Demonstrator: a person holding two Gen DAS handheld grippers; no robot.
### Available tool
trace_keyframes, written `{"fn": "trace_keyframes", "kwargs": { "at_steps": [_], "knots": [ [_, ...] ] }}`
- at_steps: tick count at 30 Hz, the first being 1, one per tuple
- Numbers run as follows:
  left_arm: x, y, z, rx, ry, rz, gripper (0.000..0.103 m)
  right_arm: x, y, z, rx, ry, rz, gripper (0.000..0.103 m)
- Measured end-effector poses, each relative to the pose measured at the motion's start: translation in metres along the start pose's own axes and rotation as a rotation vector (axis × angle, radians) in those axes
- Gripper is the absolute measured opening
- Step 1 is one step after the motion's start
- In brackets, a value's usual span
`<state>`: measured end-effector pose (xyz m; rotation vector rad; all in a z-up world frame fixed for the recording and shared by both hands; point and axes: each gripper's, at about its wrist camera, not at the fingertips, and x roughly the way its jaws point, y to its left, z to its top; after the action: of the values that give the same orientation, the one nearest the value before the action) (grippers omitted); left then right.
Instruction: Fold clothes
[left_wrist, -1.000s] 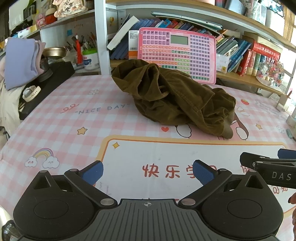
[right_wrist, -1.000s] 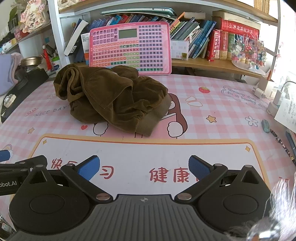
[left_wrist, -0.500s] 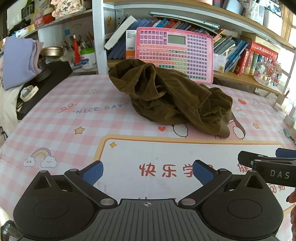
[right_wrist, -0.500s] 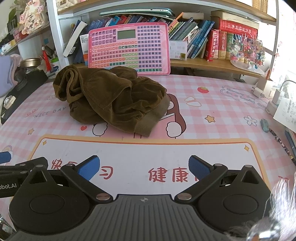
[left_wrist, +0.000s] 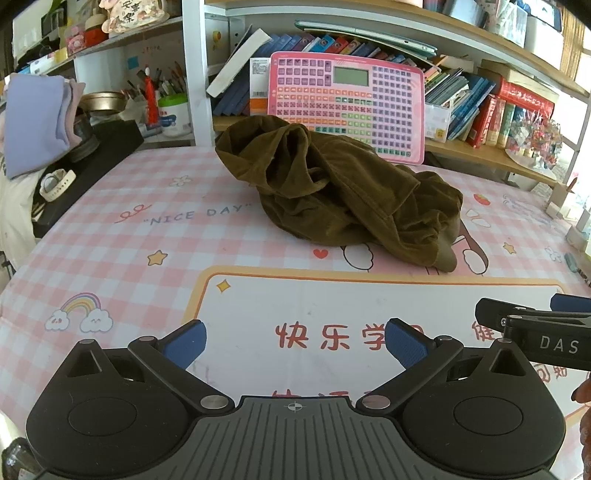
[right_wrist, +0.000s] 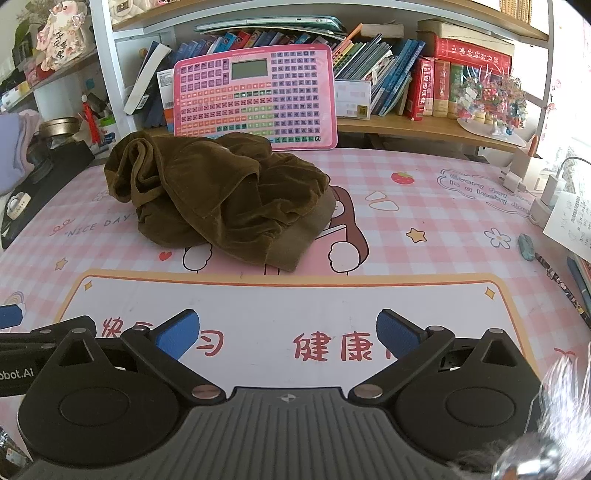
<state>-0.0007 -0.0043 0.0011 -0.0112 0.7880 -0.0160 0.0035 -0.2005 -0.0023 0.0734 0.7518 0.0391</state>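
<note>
- Pink checked desk mat (left_wrist: 110, 266) under a bookshelf (right_wrist: 406, 125)
- Crumpled olive-brown corduroy garment (left_wrist: 332, 192) lies mid-mat, before a pink keyboard toy (right_wrist: 258, 96)
- Left gripper (left_wrist: 295, 341) and right gripper (right_wrist: 288, 338) hover near the mat's front edge, blue pads spread wide, holding nothing, well apart from the garment

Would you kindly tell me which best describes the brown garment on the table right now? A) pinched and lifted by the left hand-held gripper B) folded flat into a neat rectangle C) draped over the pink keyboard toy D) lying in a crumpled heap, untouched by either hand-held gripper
D: the brown garment sits bunched on the table, with the left hand-held gripper and right hand-held gripper both open, short of it.
</note>
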Motion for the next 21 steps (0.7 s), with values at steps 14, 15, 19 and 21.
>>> {"fn": "trace_keyframes", "kwargs": {
  "at_steps": [14,15,19,21],
  "knots": [
    [0.0011,-0.0004,0.0000,0.002,0.006,0.006,0.103,0.0002,-0.0005,-0.0001,0.003,0.001,-0.002,0.103],
    [0.0011,-0.0004,0.0001,0.002,0.006,0.006,0.103,0.0001,-0.0007,-0.0002,0.003,0.001,-0.002,0.103],
    [0.0016,-0.0005,0.0002,0.003,0.007,0.007,0.103,0.0000,-0.0010,0.0002,0.003,0.001,-0.002,0.103],
    [0.0017,-0.0005,-0.0001,0.003,0.008,0.008,0.103,0.0000,-0.0012,0.0002,0.003,0.002,-0.001,0.103]
  ]
}}
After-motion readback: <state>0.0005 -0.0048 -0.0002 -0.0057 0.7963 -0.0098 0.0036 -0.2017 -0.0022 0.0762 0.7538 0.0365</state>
